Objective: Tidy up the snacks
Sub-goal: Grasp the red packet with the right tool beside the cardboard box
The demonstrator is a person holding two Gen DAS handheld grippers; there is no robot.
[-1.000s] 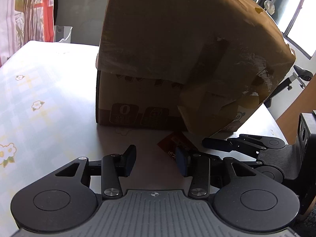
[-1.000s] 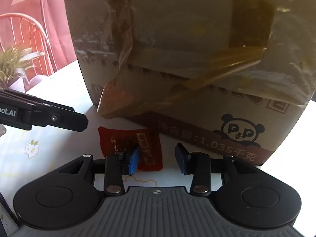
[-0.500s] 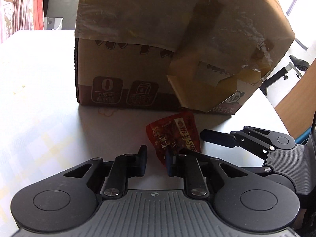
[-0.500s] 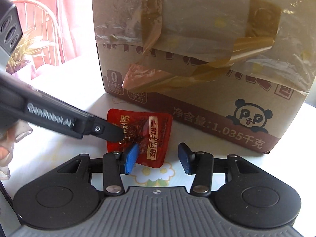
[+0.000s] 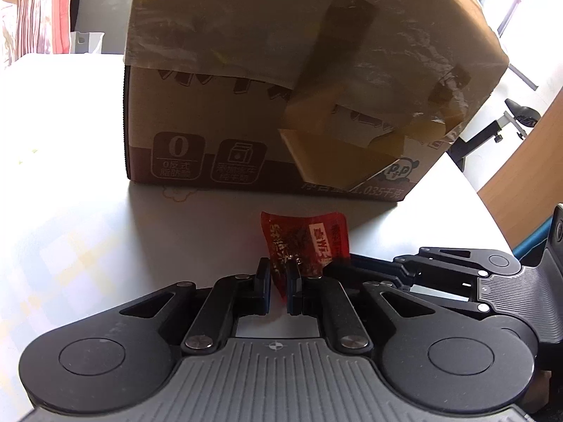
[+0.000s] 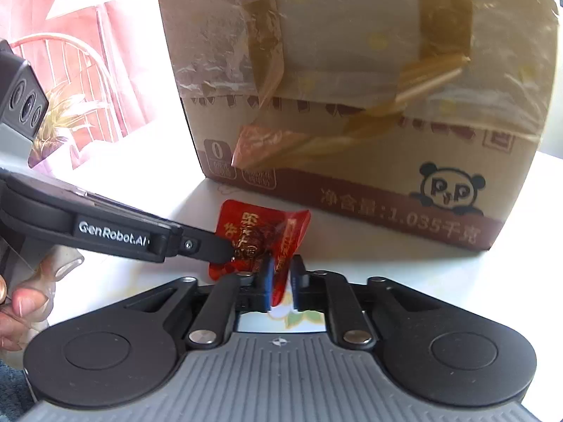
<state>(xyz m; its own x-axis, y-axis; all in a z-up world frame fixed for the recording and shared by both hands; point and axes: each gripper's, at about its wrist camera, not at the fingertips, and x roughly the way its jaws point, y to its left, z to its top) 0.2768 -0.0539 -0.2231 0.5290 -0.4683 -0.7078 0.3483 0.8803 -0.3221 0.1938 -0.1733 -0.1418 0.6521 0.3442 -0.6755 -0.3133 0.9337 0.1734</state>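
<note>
The red snack packet (image 5: 305, 242) lies on the white table (image 5: 88, 211) just in front of the cardboard box (image 5: 281, 88), at about six o'clock from the box's printed face, and both claws have it at once. The left gripper (image 5: 278, 290) has just been closing and now pinches the packet's near corner between its pads; the right gripper (image 6: 281, 286) has likewise just been closing and is clamped on the packet's other edge, which stands crumpled up between its blue pads (image 6: 269, 281). The risk, as I judge it, is a tug-of-war: two holds on one thin foil sachet could tear it or yank it out of one claw if the hands part in different directions, and a lift could knock the loose tape flap (image 6: 267, 147) hanging from the box at twelve o'clock. The right wrist view shows what the left does not: the left gripper's finger (image 6: 207, 246) lying across the packet from nine o'clock, the person's hand (image 6: 21, 302) behind it, and a potted plant (image 6: 59, 119). The left wrist view alone shows the right gripper's body at three o'clock and a wooden panel (image 5: 527, 176) beyond the table edge.
</note>
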